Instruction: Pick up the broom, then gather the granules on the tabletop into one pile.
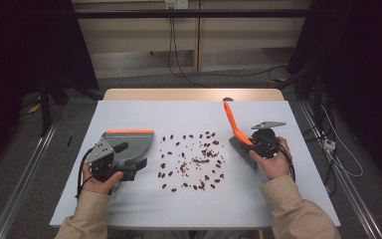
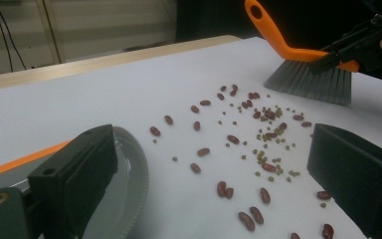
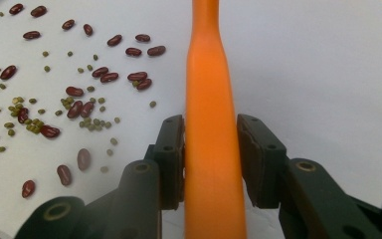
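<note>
A grey dustpan (image 1: 132, 144) with an orange edge lies at the left of the white table (image 1: 129, 112), its tray bare of beans. Red beans (image 1: 191, 162) and small green ones (image 2: 268, 137) lie scattered at mid-table, between pan and brush. The left gripper (image 1: 110, 162), gripped in a hand low over the table, holds the dustpan's rear. The right gripper (image 3: 210, 149), angled inward, has its jaws narrowed around the orange-handled brush (image 1: 236, 130), bristles resting on the table right of the beans.
</note>
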### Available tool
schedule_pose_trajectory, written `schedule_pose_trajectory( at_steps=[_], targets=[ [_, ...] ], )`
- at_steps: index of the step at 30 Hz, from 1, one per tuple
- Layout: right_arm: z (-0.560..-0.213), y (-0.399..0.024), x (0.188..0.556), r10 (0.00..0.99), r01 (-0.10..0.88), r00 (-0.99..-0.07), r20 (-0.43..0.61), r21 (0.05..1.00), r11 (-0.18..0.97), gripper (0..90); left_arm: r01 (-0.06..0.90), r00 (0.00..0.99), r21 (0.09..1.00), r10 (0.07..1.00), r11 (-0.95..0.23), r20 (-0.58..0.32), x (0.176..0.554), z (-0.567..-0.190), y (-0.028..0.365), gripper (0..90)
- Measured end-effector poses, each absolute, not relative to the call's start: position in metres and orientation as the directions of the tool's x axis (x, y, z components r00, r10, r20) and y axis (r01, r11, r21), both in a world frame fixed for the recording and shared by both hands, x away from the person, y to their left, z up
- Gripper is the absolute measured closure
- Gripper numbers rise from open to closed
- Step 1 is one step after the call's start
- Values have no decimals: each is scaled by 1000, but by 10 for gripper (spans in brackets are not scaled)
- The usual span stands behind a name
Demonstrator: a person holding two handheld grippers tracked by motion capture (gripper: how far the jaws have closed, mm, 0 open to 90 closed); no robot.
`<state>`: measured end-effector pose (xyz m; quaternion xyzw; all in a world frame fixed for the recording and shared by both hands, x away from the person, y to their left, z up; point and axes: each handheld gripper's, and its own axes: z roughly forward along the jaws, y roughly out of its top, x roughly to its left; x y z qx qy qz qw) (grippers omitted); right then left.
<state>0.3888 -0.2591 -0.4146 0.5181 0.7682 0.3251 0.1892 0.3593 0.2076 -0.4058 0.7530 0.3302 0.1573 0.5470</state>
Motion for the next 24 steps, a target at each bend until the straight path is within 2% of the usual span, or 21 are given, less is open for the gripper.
schedule_pose_trajectory(
  at_steps=[2, 18, 24],
  targets=[
    [-415, -259, 389, 921, 672, -388, 41, 697, 252, 698, 327, 732, 927, 669, -183, -126, 360, -406, 208, 54],
    [-415, -257, 391, 938, 692, -341, 60, 691, 207, 707, 333, 723, 925, 679, -182, -127, 359, -409, 217, 55],
    [-414, -256, 391, 933, 702, -355, 65, 677, 220, 711, 342, 719, 921, 683, -185, -130, 360, -411, 219, 55]
  ],
)
